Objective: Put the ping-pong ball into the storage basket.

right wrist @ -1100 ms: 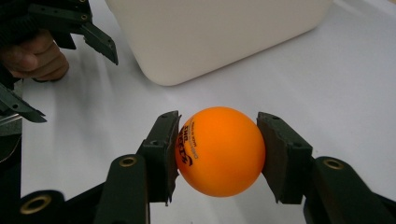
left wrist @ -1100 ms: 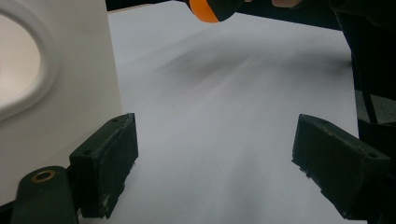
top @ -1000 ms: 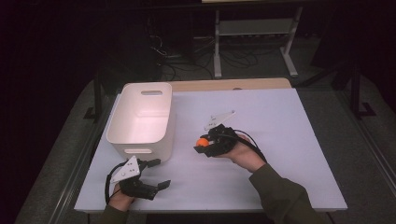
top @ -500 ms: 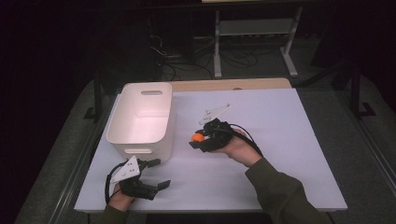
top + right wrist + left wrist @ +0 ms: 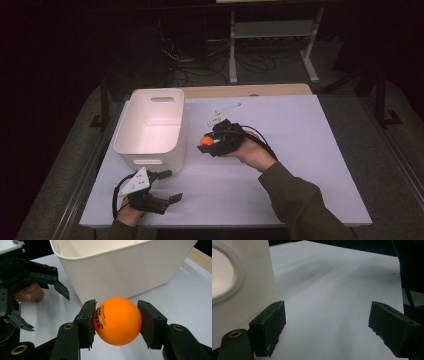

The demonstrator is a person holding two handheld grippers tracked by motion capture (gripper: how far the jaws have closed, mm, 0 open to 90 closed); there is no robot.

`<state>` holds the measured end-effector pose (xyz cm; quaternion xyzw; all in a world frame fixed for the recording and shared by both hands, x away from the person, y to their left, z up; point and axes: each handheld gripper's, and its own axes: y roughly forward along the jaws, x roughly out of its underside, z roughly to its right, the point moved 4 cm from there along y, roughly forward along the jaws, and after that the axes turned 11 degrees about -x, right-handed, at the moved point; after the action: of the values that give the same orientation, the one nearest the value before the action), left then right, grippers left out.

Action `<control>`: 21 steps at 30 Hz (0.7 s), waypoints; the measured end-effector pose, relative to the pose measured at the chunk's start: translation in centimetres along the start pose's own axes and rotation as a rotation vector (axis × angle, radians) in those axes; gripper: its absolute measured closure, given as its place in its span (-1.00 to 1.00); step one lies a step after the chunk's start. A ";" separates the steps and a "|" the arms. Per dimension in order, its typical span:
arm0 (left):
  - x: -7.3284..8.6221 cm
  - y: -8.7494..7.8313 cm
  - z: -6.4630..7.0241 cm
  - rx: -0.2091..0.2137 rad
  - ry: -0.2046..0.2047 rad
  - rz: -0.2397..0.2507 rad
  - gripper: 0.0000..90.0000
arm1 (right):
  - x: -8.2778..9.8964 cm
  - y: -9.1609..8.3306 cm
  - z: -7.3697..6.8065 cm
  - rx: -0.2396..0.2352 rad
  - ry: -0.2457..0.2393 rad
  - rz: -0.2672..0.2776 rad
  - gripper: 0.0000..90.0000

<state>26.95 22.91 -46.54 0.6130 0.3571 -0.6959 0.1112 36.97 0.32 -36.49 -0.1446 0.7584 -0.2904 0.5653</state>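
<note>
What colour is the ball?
Orange, with dark printed lettering. The ball shows best in the right gripper view.

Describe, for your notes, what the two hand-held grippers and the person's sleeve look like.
Both the left gripper and the right gripper are black, each with two blocky, dark jaws, brass-coloured pivot rings and a pale grey three-cornered plate on top. A black cable loops from each. The person's right sleeve is dark olive green.

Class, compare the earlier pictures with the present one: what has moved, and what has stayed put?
The right claw, shut on the orange ball, has carried it up and toward the white bin. The left claw has stayed open at the table's near edge, and the bin has not shifted.
</note>
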 end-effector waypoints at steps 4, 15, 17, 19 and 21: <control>0.0 0.0 0.0 0.000 -0.002 0.001 -0.69 | -0.6 0.0 0.0 -0.002 0.000 0.002 0.10; 0.0 0.0 0.0 0.000 -0.001 0.002 -0.69 | -2.4 0.1 0.1 -0.011 -0.014 0.005 0.10; 0.0 0.0 0.0 -0.001 0.000 0.004 -0.69 | -2.8 0.1 0.1 -0.012 -0.019 0.008 0.10; 0.0 0.0 0.0 -0.001 0.001 0.001 -0.69 | -3.2 0.1 0.1 -0.014 -0.026 0.007 0.10; 0.0 0.0 0.0 -0.002 0.003 0.004 -0.69 | -3.6 0.2 0.1 -0.014 -0.028 0.009 0.10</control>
<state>26.99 22.93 -46.53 0.6147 0.3569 -0.6943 0.1125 38.21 2.42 -33.79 -0.1492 0.7530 -0.2803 0.5763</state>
